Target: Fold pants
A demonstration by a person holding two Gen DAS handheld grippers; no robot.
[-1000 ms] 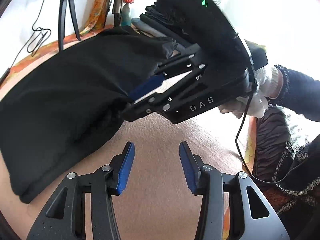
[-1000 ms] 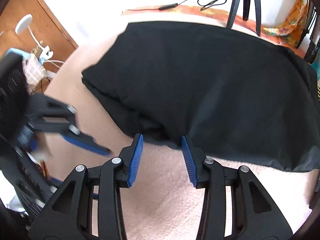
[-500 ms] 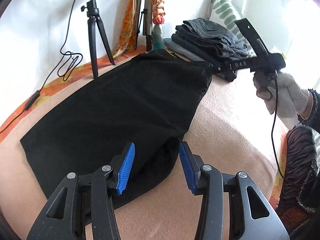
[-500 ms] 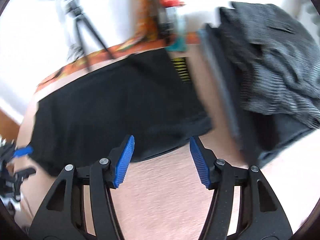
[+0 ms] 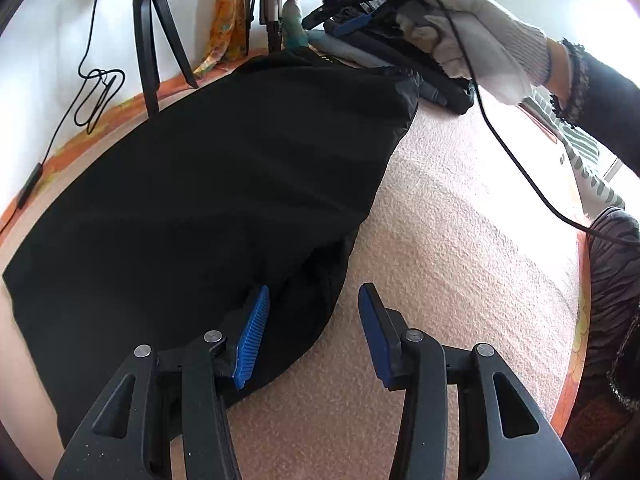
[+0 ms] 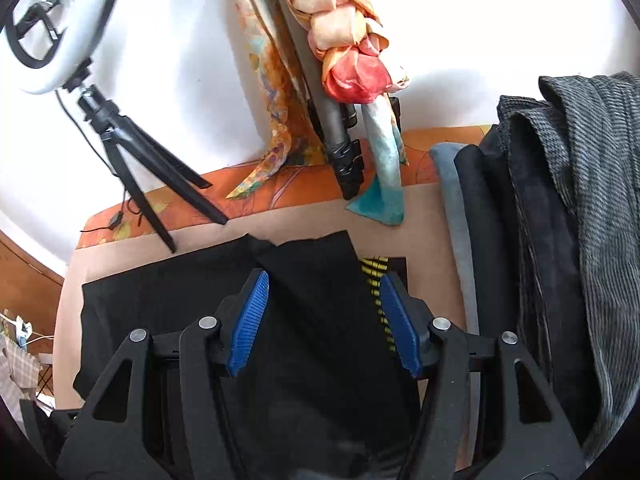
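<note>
Black pants [image 5: 208, 184] lie spread on the pink blanket [image 5: 460, 264]. My left gripper [image 5: 312, 336] is open at the pants' near edge, its left pad over the cloth and its right pad over the blanket. My right gripper [image 6: 324, 320] is open above the far end of the pants [image 6: 312, 280], near a yellow-striped label [image 6: 374, 276]. In the left wrist view the right gripper [image 5: 352, 12] is high at the far end, held by a white-gloved hand [image 5: 476, 36].
A stack of folded dark and grey clothes [image 6: 560, 220] sits to the right of the pants. A ring light on a tripod [image 6: 108, 128], a second tripod with scarves [image 6: 344, 80] and a cable [image 5: 96, 96] stand along the wall.
The right gripper has swung from the pants' near right corner up over their far end. The left gripper has moved closer to the pants' near edge. Both stay open.
</note>
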